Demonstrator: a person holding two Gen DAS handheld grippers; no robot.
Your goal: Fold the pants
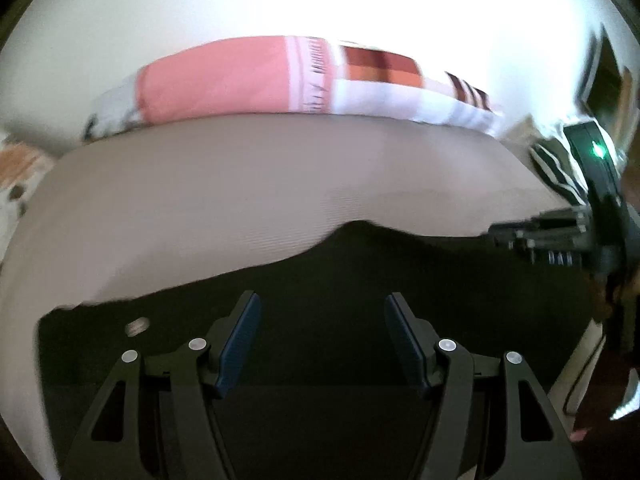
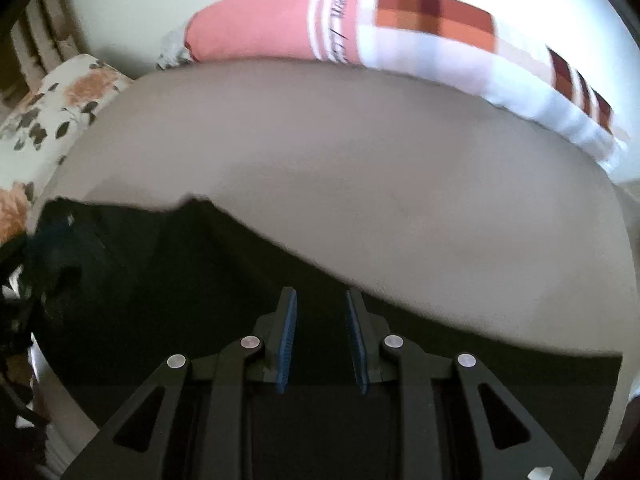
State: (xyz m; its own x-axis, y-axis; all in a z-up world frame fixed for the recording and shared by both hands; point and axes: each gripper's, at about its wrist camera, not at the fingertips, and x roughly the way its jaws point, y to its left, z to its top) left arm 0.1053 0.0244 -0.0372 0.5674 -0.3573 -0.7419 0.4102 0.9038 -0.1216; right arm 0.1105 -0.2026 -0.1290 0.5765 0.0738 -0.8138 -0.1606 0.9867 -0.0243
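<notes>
Black pants (image 1: 320,272) lie flat on a beige bed sheet (image 1: 240,176); they also show in the right wrist view (image 2: 180,280). A small metal button (image 1: 137,326) sits on them near the left edge. My left gripper (image 1: 322,312) hovers over the pants, wide open and empty. My right gripper (image 2: 321,300) is over the pants near their far edge, its jaws partly open with nothing between them. The right gripper's body shows at the right of the left wrist view (image 1: 560,236), and the left gripper shows dimly at the left edge of the right wrist view (image 2: 24,280).
A pink, white and brown checked pillow (image 1: 280,80) lies along the bed's far side, and it shows in the right wrist view too (image 2: 360,28). A floral cushion (image 2: 52,120) sits at the far left. A white wall is behind.
</notes>
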